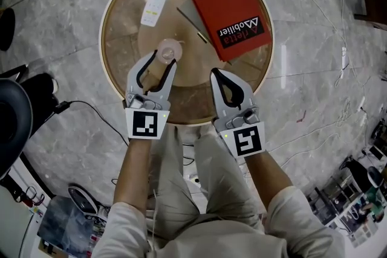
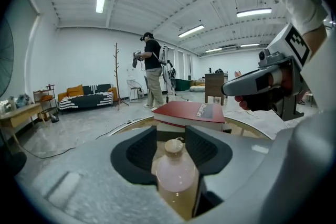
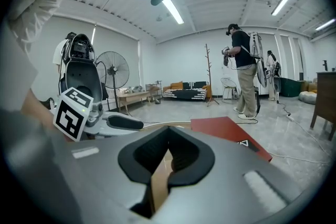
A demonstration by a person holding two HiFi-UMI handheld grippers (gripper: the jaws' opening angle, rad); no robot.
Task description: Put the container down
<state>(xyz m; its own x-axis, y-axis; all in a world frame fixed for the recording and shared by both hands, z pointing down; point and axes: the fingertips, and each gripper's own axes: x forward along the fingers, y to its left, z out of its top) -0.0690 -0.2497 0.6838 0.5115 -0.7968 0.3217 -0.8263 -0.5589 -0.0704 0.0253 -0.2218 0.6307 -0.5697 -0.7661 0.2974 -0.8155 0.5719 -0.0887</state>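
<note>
Round glass table [image 1: 120, 33] holds a translucent bottle [image 1: 167, 50], left hand-held gripper [image 1: 162, 58] open around it.

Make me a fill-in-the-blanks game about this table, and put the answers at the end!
The colour of the book on the round table is ___.
The bottle stands between the jaws of the ___ gripper.
The colour of the remote beside the book is ___.
Missing words: red, left, white.
</note>
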